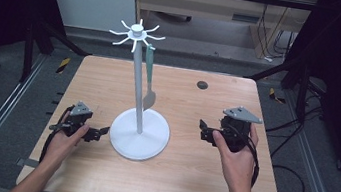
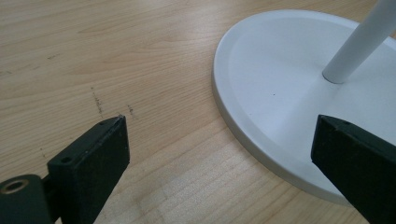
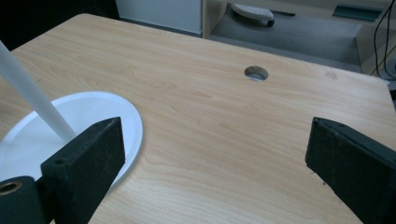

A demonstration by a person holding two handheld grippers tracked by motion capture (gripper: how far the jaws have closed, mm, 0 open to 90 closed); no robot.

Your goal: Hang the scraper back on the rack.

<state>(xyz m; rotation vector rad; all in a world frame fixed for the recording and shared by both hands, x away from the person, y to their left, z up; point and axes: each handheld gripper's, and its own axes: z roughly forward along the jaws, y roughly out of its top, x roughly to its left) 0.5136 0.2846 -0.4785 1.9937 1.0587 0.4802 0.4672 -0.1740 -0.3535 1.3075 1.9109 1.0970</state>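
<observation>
left hand (image 1: 63, 140): comes in from the near edge and wraps the left gripper (image 1: 101, 133), which sits low over the light wooden table (image 1: 187, 179).
left gripper state: jaws wide apart, nothing between them; in the left gripper view the gap frames bare wood and the rim of the base.
right hand (image 1: 235, 158): wraps the right gripper (image 1: 202, 131) from behind, cable trailing down along the wrist.
right gripper state: jaws spread wide, holding nothing; grey three-cornered plate on top; in the right gripper view there is bare wood between the jaws.
round white disc base of the stand (image 1: 139, 133): flat on the table between the two grippers. Just beside the left gripper's tips, apart from them as far as I can tell. Farther from the right gripper, a clear strip of wood between.
thin white upright pole (image 1: 138, 86): rises from the middle of the base, beyond the left jaws and off to the side of the right jaws.
grey-green spatula with a long handle (image 1: 149, 80): hangs blade down beside the pole, on the side toward the right gripper, its blade ending above the base. Well above both grippers, touched by neither.
white crown of curved hooks (image 1: 137, 33): tops the pole; the spatula hangs from one hook.
small round cable hole (image 1: 202, 85): in the tabletop beyond the right gripper, toward the far edge.
</observation>
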